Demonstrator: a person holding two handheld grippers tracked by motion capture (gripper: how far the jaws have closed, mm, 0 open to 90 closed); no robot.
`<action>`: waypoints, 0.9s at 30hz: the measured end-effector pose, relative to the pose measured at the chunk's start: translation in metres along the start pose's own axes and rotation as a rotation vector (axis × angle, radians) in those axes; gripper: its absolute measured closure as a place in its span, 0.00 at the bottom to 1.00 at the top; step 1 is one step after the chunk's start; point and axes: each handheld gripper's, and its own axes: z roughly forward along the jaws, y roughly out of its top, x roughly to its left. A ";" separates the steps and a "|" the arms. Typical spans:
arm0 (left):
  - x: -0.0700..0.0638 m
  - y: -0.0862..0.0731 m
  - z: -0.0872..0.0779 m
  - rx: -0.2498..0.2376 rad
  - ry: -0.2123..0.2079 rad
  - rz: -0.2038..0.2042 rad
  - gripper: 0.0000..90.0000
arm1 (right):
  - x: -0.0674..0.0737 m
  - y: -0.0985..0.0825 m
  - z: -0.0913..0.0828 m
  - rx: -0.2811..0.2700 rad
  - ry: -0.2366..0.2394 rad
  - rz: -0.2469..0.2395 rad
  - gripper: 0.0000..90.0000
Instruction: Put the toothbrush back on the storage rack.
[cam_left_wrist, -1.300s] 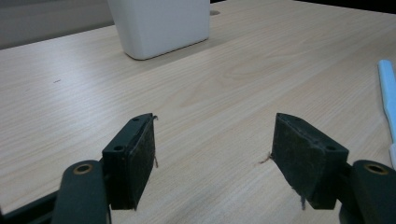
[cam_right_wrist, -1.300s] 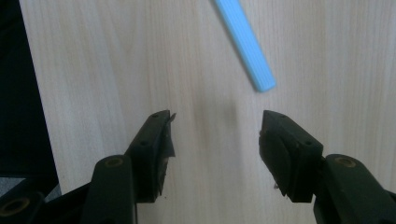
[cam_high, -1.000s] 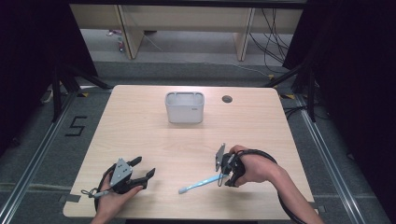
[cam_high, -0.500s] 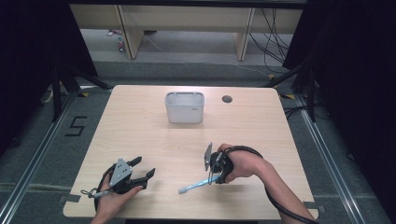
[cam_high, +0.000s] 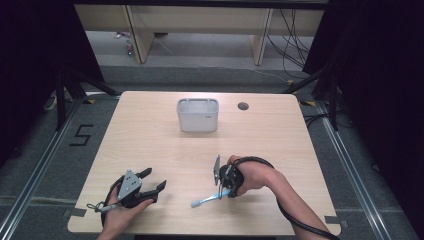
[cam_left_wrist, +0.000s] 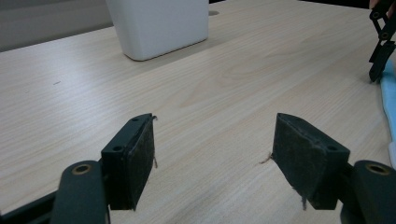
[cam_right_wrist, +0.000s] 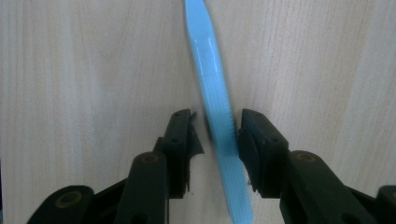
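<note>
blue toothbrush (cam_right_wrist: 219, 126) between fingers (cam_right_wrist: 180, 140) — closing, flat

Right gripper (cam_right_wrist: 215, 128) is pointing down at the table (cam_high: 150, 135), jaws have just been closing around the blue toothbrush (cam_right_wrist: 215, 116); one pad is sitting against the handle, a slim gap is showing at the other. Handle is running on ahead of the jaws, bare wood lying either side of it. Toothbrush head end (cam_high: 197, 203) is lying between this gripper and the left gripper (cam_high: 152, 182), the two well apart, open wood between them. Left gripper's jaws are standing wide over bare table. Only obstacle ahead of both is the white container (cam_high: 198, 115), standing far off; the table hole (cam_high: 243, 106) is sitting beside it.
</note>
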 end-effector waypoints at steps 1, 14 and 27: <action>0.000 0.000 0.000 0.000 0.000 0.000 0.32 | 0.000 0.000 0.000 0.004 0.004 -0.003 0.73; 0.000 0.000 0.001 -0.010 -0.008 -0.003 0.33 | 0.004 0.002 0.000 0.021 -0.020 0.036 0.82; 0.000 -0.001 0.000 -0.012 -0.006 -0.011 0.33 | 0.006 0.006 0.002 0.026 -0.046 0.036 0.87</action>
